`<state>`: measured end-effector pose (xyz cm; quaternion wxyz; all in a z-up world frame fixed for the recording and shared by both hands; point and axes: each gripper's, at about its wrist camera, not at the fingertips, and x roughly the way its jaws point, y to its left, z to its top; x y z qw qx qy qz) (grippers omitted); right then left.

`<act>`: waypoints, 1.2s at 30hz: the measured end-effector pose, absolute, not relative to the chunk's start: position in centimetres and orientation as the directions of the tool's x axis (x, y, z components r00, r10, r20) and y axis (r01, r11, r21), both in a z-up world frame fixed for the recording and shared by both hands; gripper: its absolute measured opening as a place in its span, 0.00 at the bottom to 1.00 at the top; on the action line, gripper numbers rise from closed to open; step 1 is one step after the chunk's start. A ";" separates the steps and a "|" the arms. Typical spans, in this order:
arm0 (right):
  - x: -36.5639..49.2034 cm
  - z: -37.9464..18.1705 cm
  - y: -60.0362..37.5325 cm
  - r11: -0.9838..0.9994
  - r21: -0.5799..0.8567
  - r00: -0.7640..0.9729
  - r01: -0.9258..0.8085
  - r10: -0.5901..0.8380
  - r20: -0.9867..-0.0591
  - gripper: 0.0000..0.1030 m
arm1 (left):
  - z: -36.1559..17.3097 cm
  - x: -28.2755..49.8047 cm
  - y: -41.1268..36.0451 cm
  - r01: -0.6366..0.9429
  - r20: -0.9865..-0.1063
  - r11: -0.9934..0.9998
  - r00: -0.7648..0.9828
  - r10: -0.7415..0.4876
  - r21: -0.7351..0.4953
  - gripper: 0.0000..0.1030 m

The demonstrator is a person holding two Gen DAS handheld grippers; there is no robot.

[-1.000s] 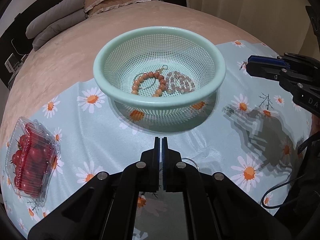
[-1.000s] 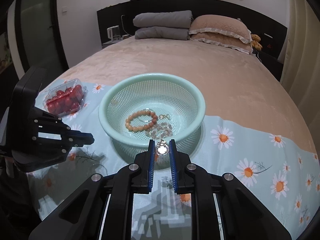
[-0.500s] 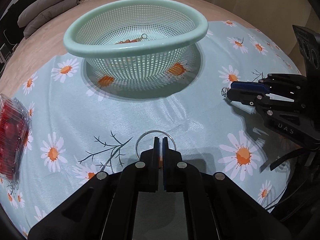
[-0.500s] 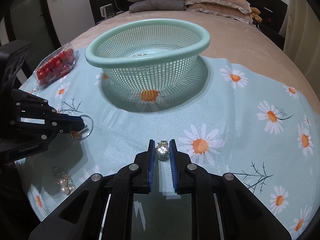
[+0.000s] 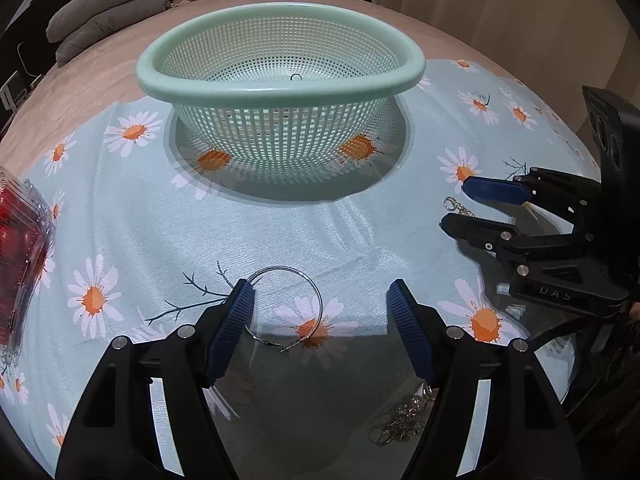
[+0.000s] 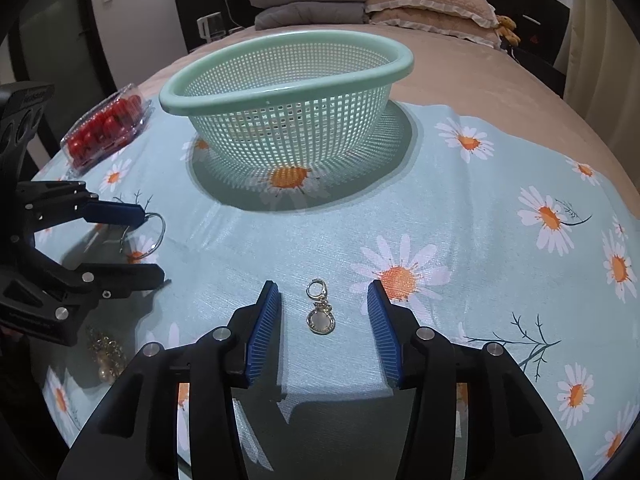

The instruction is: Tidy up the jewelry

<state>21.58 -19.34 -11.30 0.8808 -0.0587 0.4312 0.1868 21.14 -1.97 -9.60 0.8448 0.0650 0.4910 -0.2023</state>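
Pendant (image 6: pixel 320 312) lies flat on the daisy cloth (image 6: pixel 460 208), dead centre between the pads of the right claw (image 6: pixel 323 316), touching neither. Its long axis runs 12 to 6 in the right wrist view, clasp ring at 12, oval body at 6, i.e. roughly parallel to the pads. Jaws are opening, gap moderate, nothing gripped.

Hoop earring (image 5: pixel 290 306) lies on the cloth too, inside the left claw (image 5: pixel 320 320) but off-centre: its 9 o'clock edge sits at or under the left pad tip, can't tell if touching, while the right pad stands well apart from it. Hook end is at approx 6. Jaws opening here as well, wide, no squeeze on the wire.

Basket (image 5: pixel 280 76) stands at 12 from both claws, well apart from both pieces; from this low angle its contents are mostly hidden, only a small ring shows above the near rim. Another gold-and-pearl piece (image 6: pixel 105 354) lies at approx 8 in the right view, near the left claw's underside. Tomato box (image 6: pixel 106 128) sits at 10, not relevant.

Judgement: each piece is nearest its own claw, so no hand swap needed. Both look released onto the cloth, spaced apart. Any re-grip on the pendant would close across its short axis, fine as it lies. Hoop would need the left claw shifted towards 9 first, else the pad pushes thin wire sideways.
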 end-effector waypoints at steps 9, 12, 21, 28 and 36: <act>21.4 -11.6 -19.0 0.926 0.041 0.570 -0.374 0.265 -0.778 0.46 | -9.9 21.2 -1.8 0.394 -0.865 0.918 0.450 -0.222 -0.030 0.68; 21.4 -11.6 -19.2 0.927 0.051 0.570 -0.372 0.272 -0.775 0.46 | -8.9 20.8 -1.7 0.397 -0.853 0.916 0.461 -0.246 -0.050 0.68; 21.4 -11.8 -19.1 0.927 0.040 0.573 -0.374 0.265 -0.775 0.47 | -9.6 21.6 -1.0 0.373 -0.872 0.928 0.456 -0.179 0.005 0.68; 20.6 -12.0 -17.9 0.902 0.011 0.566 -0.432 0.281 -0.775 0.21 | -10.8 22.4 -1.6 0.380 -0.876 0.924 0.455 -0.160 0.029 0.60; 20.1 -11.4 -17.8 0.878 0.074 0.517 -0.473 0.344 -0.784 0.10 | -10.4 22.0 -2.2 0.398 -0.891 0.917 0.425 -0.159 0.026 0.43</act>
